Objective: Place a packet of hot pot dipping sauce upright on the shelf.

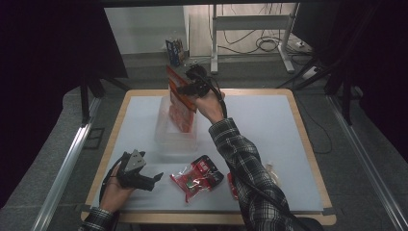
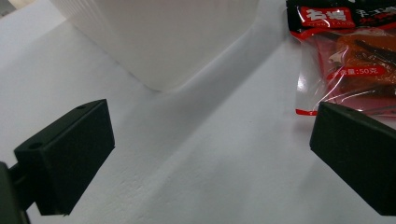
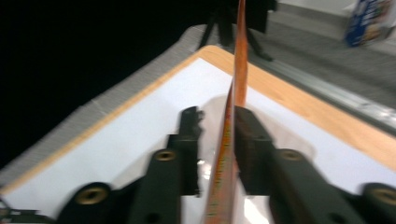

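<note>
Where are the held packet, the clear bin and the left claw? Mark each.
held packet point(image 1: 179, 102), high view, its orange face
clear bin point(image 1: 176, 142), high view, its near wall
left claw point(image 1: 157, 180), high view, between its tips

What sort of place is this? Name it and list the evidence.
Probably a lab or recording workspace, not a home: black curtains flank a lone table, cables lie on the floor beneath a metal frame, and the person's right gripper holds a snack packet.
</note>
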Available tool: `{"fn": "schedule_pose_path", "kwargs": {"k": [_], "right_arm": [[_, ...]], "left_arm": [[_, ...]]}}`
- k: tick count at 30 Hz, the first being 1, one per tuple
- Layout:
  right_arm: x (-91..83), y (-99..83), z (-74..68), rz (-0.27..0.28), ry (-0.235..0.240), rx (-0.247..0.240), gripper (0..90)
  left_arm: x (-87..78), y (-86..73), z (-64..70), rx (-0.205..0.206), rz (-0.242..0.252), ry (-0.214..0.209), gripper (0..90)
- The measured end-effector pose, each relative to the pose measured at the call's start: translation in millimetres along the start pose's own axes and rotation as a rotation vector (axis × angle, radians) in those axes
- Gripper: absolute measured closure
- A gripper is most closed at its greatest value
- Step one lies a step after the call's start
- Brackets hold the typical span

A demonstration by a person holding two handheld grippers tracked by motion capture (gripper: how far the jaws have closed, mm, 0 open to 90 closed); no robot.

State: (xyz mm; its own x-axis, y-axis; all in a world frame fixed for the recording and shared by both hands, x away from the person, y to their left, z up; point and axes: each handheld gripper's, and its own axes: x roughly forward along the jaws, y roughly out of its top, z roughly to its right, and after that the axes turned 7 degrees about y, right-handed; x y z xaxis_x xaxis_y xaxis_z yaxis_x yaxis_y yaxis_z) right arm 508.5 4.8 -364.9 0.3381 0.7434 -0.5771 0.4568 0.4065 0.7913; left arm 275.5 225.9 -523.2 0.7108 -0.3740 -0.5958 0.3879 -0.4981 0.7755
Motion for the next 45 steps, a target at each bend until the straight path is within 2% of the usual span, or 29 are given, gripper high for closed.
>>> {"fn": "schedule_pose_path", "kwargs": {"k": [3,6,8,13,16,25,26,30,32,38,42,45], "right_arm": [[1.1,-1.4,-2.4,-0.014,-0.053,-0.05,48.9],[1.5,-4.1,1.6,-0.014,-0.075,-0.064,34.3],[1.3,-5.5,4.2,-0.012,-0.082,-0.075,28.7],[-0.6,-7.5,9.9,-0.009,-0.061,-0.091,16.0],[-4.8,-7.2,11.3,-0.011,-0.072,-0.11,10.4],[-18.7,-11.8,16.8,-0.032,-0.073,-0.146,2.2],[-19.8,-12.3,16.5,-0.037,-0.077,-0.151,1.7],[-28.0,-14.4,14.0,-0.06,-0.122,-0.222,0.0],[-32.7,-15.6,13.6,-0.072,-0.138,-0.233,0.0],[-45.7,-22.7,14.3,-0.064,-0.127,-0.212,0.0],[-52.1,-29.6,13.9,-0.064,-0.14,-0.226,0.0],[-56.4,-36.1,12.2,-0.069,-0.151,-0.245,0.0]], "left_arm": [[0.0,0.1,0.6,0.004,-0.002,0.0,0.0],[0.4,-0.1,1.1,-0.001,0.001,0.0,0.0],[0.5,-0.1,0.8,0.002,-0.002,0.0,0.0],[0.8,-0.2,1.3,0.001,0.001,0.001,0.0],[0.7,-0.2,1.3,0.001,0.001,0.001,0.0],[-0.1,0.0,1.2,-0.002,0.008,-0.004,0.0],[-0.2,-0.1,0.6,0.004,0.003,-0.009,0.0],[0.8,0.0,2.0,0.01,0.007,-0.023,0.0],[0.7,0.2,2.5,0.014,0.017,-0.028,0.0],[-2.0,-1.0,-1.2,0.001,0.054,-0.039,0.0],[-3.3,-1.4,-2.9,-0.007,0.08,-0.048,0.0],[-3.4,-1.8,-4.7,-0.03,0.105,-0.062,0.0]]}}
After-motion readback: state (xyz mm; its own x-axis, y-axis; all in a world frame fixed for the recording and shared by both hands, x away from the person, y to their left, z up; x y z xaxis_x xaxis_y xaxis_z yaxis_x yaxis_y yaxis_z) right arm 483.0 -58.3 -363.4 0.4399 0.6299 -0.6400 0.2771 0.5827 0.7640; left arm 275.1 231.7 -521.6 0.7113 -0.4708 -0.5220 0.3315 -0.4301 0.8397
